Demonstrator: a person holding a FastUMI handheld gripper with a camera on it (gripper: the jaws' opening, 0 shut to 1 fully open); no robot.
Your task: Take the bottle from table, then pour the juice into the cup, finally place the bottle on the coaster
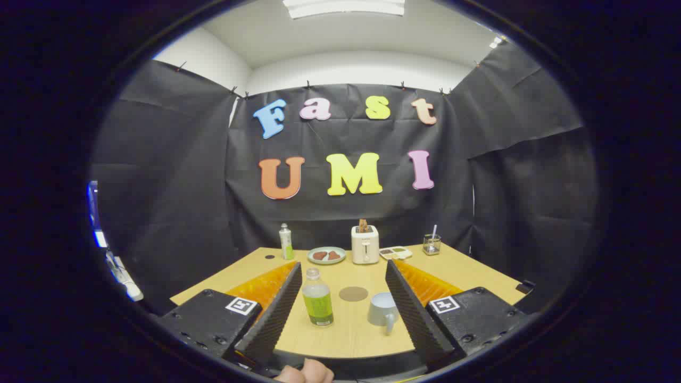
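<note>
So the gripper (343,266) is sitting low over the near edge of the wooden table (479,274), pointing straight ahead toward the back wall, both fingers spread wide with nothing between them being squeezed. It looks level, not tilted to either side. Right at the bottom, under the fingers, a bit of the person's hand (304,372) pokes in, just a couple of knuckles or fingertips, hard to say which since it's cut off there.

The juice bottle (317,298) stands upright on the table in the gap between the fingers, close to the left finger but not touching it from what can be seen. It's got a clear neck, a pale cap and greenish-yellow liquid with a green label. The cup (383,310), a light grey-blue mug with its handle facing the camera, sits near the right finger, partly tucked behind it. The round brown coaster (354,293) lies flat between bottle and cup, a little further back than both.

Beyond the fingers along the far edge of the table: a small green and white bottle (286,242), a plate (326,256) with a couple of brown pieces on it, a cream toaster (365,244) with toast sticking out, a small tray (396,252), and a glass (431,244) with a stick in it
</note>
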